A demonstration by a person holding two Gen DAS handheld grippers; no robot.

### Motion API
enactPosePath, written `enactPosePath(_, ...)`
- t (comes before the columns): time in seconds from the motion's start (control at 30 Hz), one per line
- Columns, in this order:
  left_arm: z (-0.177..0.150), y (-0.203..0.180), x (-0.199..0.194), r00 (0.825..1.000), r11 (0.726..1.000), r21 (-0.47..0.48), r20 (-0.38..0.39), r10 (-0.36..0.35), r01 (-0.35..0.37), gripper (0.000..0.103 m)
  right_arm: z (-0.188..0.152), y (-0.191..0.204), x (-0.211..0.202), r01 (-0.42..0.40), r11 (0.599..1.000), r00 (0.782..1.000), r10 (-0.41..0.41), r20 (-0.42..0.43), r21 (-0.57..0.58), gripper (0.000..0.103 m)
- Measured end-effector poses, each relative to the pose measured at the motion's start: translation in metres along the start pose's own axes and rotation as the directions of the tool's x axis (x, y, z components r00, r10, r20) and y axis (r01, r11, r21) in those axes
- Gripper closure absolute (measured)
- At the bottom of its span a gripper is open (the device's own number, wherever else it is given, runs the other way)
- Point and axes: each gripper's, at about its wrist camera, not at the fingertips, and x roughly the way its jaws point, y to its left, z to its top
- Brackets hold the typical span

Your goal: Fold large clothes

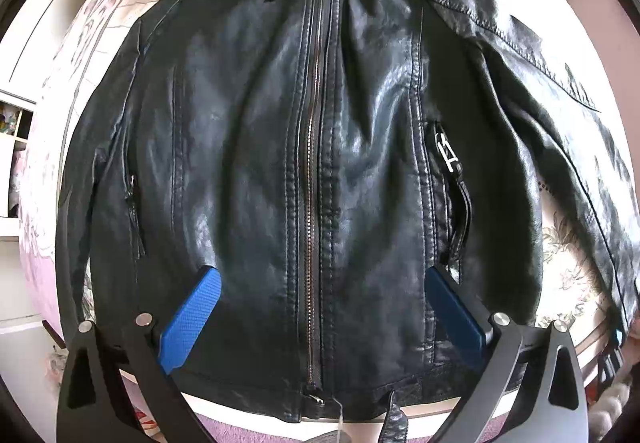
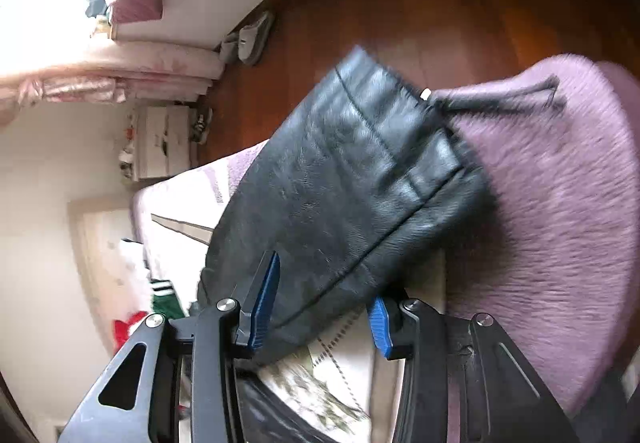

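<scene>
Left claw (image 1: 324,307): jaws wide apart over black leather jacket (image 1: 280,131), which lies zipped flat on the bed (image 1: 568,267), hem at near edge. Right claw (image 2: 320,307): half-open, jacket sleeve (image 2: 344,195) between its pads, grip unclear.

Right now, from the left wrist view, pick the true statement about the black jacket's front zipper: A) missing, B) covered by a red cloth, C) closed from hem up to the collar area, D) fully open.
C: the front zipper runs closed up the middle of the black jacket, from the hem to near the collar.
</scene>
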Motion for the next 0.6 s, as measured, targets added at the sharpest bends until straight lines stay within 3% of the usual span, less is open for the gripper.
enactPosePath(0.1,-0.001,0.005,0.005,1.000,1.000,-0.002,0.001,0.005,-0.005,0.000,0.003,0.007,0.006,-0.025,1.000,1.000,0.025,0.014,-0.003,0.032)
enactPosePath(0.13,-0.001,0.006,0.007,1.000,1.000,-0.003,0.003,0.008,-0.008,0.000,0.002,0.012,0.008,-0.037,0.999,0.999,0.037,0.024,-0.005,0.040)
enactPosePath(0.17,-0.002,0.007,0.008,1.000,1.000,-0.002,0.004,0.010,-0.010,0.000,-0.002,0.021,0.011,-0.047,0.999,0.998,0.048,0.038,-0.026,0.059)
enactPosePath(0.2,-0.002,0.009,0.010,1.000,1.000,-0.002,0.005,0.012,-0.012,0.000,0.002,0.022,0.013,-0.053,0.998,0.998,0.054,0.042,-0.035,0.097)
enactPosePath(0.4,0.010,0.028,0.017,0.999,0.999,-0.018,0.031,0.040,-0.040,0.000,-0.008,0.067,0.003,0.024,0.988,0.994,-0.007,0.107,-0.155,0.098)
enactPosePath(0.6,0.055,0.075,0.033,0.998,0.991,-0.119,0.019,0.068,-0.065,0.000,-0.042,0.155,-0.033,0.032,0.930,0.990,0.021,0.141,-0.367,0.098)
